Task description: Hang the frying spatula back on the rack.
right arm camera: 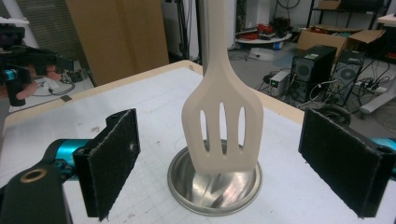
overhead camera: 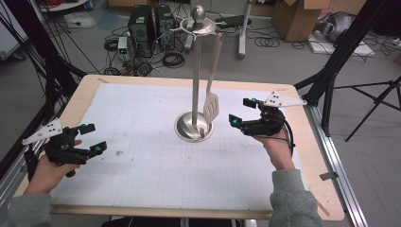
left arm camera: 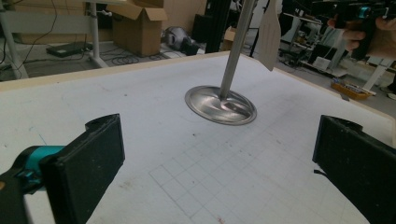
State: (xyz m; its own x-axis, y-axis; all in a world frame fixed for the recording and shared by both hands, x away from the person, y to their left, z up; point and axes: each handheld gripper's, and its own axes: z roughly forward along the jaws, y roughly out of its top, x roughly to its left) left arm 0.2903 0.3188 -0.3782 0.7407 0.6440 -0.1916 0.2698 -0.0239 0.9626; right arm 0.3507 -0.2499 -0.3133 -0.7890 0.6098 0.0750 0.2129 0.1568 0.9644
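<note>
The left hand [overhead camera: 49,165] holds the left gripper [overhead camera: 92,138] low at the near left, jaws spread wide; the right hand [overhead camera: 276,144] (forearm sleeved in grey) carries the right gripper [overhead camera: 241,111] level, jaws wide apart, pointing leftward.

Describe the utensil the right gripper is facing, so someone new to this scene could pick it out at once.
Find the metal stand rising from a round base at the middle of the white table mat. The slotted spatula hangs from its top ring, blade down just above the base. It is pale cream with three slots, the only utensil there.
</note>
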